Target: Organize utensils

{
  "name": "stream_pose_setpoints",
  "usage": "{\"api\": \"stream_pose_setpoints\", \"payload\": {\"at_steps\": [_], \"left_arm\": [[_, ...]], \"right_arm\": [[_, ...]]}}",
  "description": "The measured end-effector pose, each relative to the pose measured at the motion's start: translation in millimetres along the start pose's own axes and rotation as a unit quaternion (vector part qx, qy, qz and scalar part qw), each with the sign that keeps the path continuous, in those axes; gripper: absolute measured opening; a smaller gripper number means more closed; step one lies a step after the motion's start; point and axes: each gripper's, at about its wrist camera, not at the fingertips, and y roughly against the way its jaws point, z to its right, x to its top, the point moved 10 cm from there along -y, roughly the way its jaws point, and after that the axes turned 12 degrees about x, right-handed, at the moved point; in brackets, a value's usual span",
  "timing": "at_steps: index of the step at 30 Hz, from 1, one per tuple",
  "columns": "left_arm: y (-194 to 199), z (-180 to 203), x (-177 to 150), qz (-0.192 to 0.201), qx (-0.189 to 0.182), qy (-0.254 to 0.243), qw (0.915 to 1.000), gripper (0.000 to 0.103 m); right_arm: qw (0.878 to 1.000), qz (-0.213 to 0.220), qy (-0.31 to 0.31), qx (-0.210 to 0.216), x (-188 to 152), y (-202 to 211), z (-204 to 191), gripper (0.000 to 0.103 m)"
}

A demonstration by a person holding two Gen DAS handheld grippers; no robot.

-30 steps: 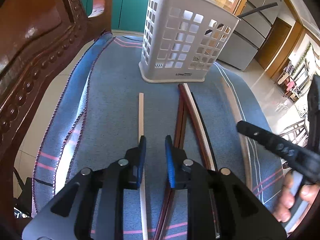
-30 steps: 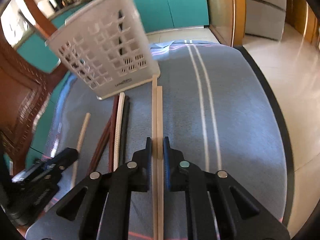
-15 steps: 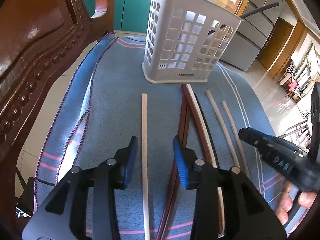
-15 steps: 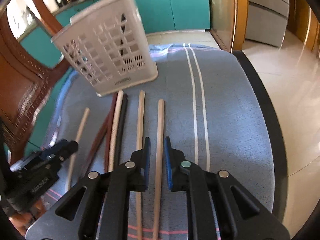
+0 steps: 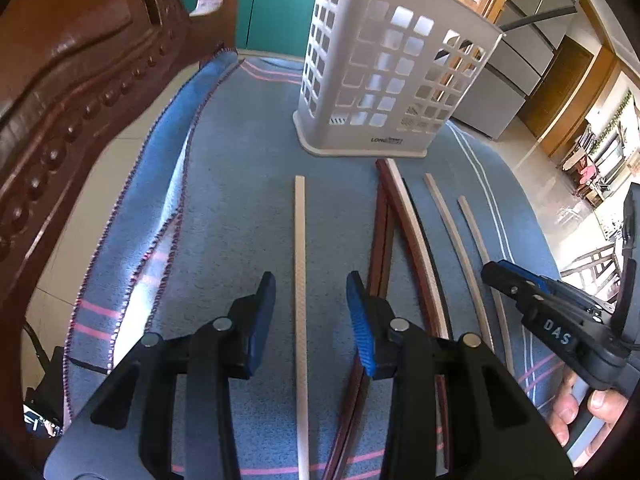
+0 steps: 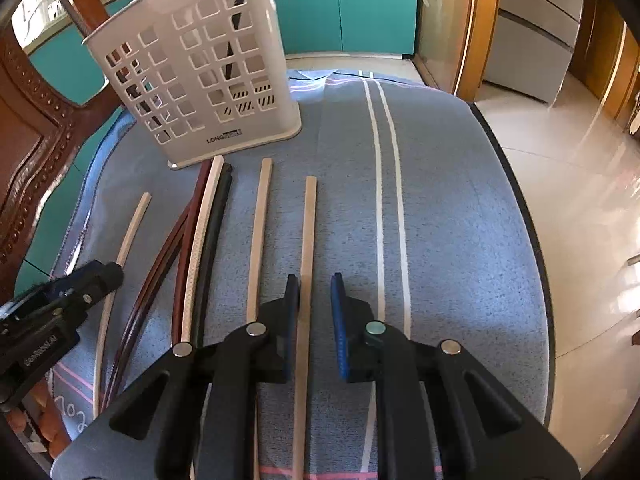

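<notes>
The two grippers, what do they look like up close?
Both are black plastic with cut-out triangular openings and round silver bolt heads. The left gripper and right gripper each carry ridged blue pads on their fingers. Seen from the side, the right one bears white letters "DAS". No cables or sleeves show.

1. The left gripper points steeply down, its blue-padded jaws standing apart with nothing pressed between the pads.
2. The right gripper also tilts steeply down; its jaws are parted by a narrower gap, and the pads grip nothing.
3. In the left wrist view, fingers of the person's right hand wrap the right gripper's handle at the lower right edge.
4. The two grippers sit side by side, apart.
</notes>
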Motion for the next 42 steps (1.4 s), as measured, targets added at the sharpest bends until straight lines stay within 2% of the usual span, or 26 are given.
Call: {"api": "stream_pose_setpoints", "payload": {"at_steps": [9,20,28,31,33,35,38,42], "left_arm": [[-8.1,-6.7,8.9,0.003,0.009,0.008,0.9999,0.037],[-32.5,15.0,36.4,-0.010,0.062,-0.094,0.9935,0.039],[-35.8,18.1,38.7,-0.022,0.063,-0.085,0.9941,0.038],[-34.6,18.1,37.5,-0.024,0.068,-0.083,0.9940,0.030],[-32.8,17.6,35.1,-0.025,0.066,-0.082,0.9941,0.015],[-31.4,17.2,33.1,-0.027,0.065,-0.080,0.9944,0.008],[-30.2,17.7,31.5,-0.022,0.066,-0.078,0.9946,0.007],[-23.2,17.7,29.0,-0.009,0.060,-0.073,0.9954,0.007]], "right_arm": [[1.000,0.005,-0.003,0.010,8.8,2.7,1.5,0.022],[0.997,-0.024,0.065,-0.044,25.5,-22.5,-11.7,0.026],[0.997,-0.029,0.058,-0.038,28.5,-27.0,-13.8,0.028],[0.997,-0.030,0.059,-0.038,30.8,-27.8,-12.9,0.028],[0.997,-0.030,0.058,-0.037,30.2,-27.7,-11.9,0.028],[0.998,-0.030,0.055,-0.030,31.3,-28.4,-11.1,0.025],[0.998,-0.033,0.050,-0.011,30.9,-28.3,-12.0,0.008],[0.999,-0.024,0.027,0.031,33.4,-23.0,-14.2,0.006]]}}
